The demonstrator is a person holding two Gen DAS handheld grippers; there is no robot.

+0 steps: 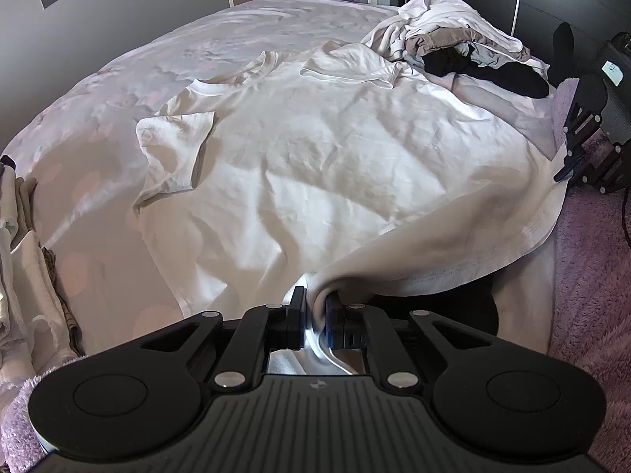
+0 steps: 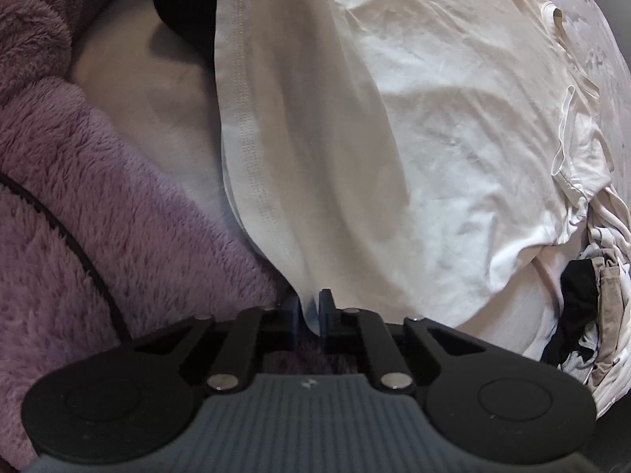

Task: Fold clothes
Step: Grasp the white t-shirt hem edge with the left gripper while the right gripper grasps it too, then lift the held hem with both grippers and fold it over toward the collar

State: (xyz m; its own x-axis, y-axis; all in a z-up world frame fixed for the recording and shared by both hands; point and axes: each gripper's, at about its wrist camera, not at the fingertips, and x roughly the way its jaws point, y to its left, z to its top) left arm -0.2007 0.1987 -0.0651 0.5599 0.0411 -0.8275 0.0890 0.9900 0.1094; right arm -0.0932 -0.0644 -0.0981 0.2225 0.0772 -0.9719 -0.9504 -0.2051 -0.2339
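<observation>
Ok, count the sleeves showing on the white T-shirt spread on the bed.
2: left sleeve lies flat beside the collar; right sleeve lies folded near the laundry pile.

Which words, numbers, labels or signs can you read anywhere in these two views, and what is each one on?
No text can be read.
Left gripper: small pale emblem on its body, no letters.
Right gripper: a similar emblem, blurred.
Dark device beside the bed: lit screen, marks too small to read.
</observation>
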